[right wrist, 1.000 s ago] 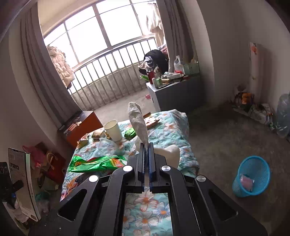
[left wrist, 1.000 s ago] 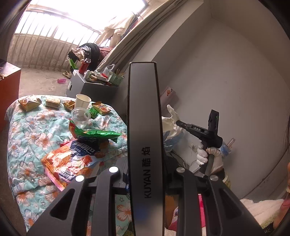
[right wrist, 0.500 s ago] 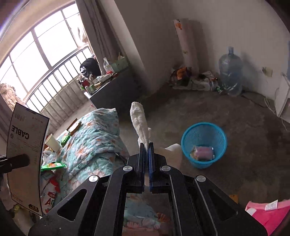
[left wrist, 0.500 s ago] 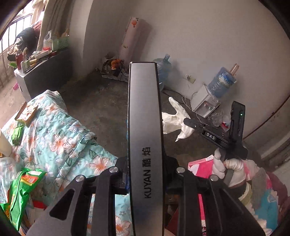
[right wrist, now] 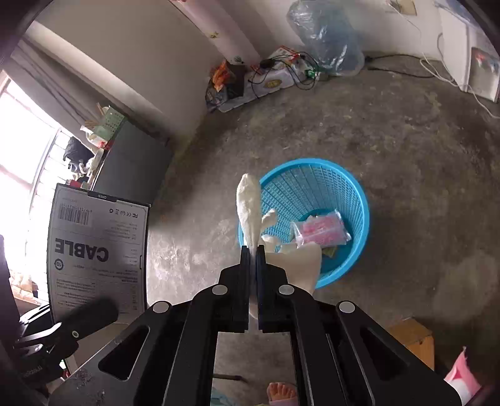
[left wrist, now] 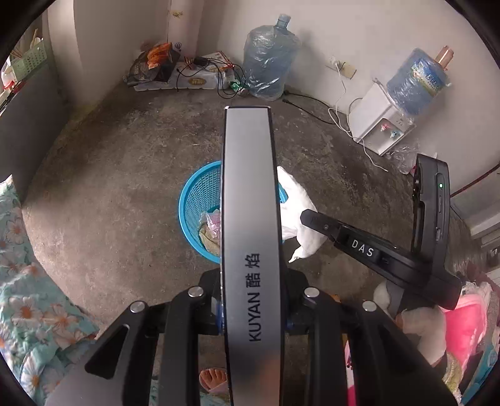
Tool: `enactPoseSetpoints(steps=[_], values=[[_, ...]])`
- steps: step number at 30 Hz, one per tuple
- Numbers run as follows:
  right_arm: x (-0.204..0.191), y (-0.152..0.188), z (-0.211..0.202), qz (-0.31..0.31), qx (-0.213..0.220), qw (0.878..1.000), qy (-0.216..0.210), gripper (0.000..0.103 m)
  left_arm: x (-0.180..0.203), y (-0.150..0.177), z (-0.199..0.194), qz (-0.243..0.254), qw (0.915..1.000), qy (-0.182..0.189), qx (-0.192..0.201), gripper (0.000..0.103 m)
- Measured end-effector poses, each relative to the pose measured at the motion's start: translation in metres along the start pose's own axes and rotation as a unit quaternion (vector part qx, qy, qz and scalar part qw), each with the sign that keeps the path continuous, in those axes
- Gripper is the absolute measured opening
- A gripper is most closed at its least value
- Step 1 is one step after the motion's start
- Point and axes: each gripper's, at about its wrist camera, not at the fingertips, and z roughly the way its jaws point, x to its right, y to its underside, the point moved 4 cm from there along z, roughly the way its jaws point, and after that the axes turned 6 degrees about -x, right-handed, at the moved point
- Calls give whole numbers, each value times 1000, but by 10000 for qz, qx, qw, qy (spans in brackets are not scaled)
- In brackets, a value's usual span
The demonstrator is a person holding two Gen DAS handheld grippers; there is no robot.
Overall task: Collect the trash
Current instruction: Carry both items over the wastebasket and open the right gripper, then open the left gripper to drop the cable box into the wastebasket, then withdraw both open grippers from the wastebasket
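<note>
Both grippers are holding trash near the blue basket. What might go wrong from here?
The white tissue clamped in the right gripper hangs over the blue basket's near rim, so it may drop outside if released now. The grey box in the left gripper looks longer than the basket is wide and might tip it or stick out.

bare room, concrete floor

a mottled grey concrete floor [left wrist: 125,187] meets pale walls [left wrist: 359,25]. at twelve o'clock a water jug [left wrist: 270,59]; at two o'clock a white dispenser [left wrist: 382,125]. a bright window [right wrist: 18,140] glares at nine o'clock beside a dark cabinet [right wrist: 134,162].
</note>
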Motion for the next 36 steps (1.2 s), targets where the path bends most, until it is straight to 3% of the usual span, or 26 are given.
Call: enactPoseSetpoints(steps=[3,6,8,10,15,22,28,33,36], values=[[21,-19,23,294,-33,9996,1,3,1,-25,38,64,9999,-127,-7,25],[40,-33,44,491,-55,9988,22,4,1,-47,70,-94,9999,44,17,27],[52,-39,59,576,-84,9982,129,16,0,-55,84,-325,9992,236,36,37],[62,-40,65,721,-69,9973,142,29,0,-59,88,-505,9980,321,209,47],[70,-38,52,836,158,9964,35,33,6,-58,74,-497,9968,464,424,51],[57,-31,9,700,473,9964,-95,33,15,-43,5,-355,9939,488,924,64],[12,-13,-52,165,920,9956,-78,36,30,-13,-88,-152,9863,751,1459,73],[-52,27,-123,-599,1588,9855,-29,56,43,36,-179,217,9739,1042,2006,83],[-89,62,-163,-1003,2007,9745,48,73,46,76,-225,339,9687,1187,2154,93]])
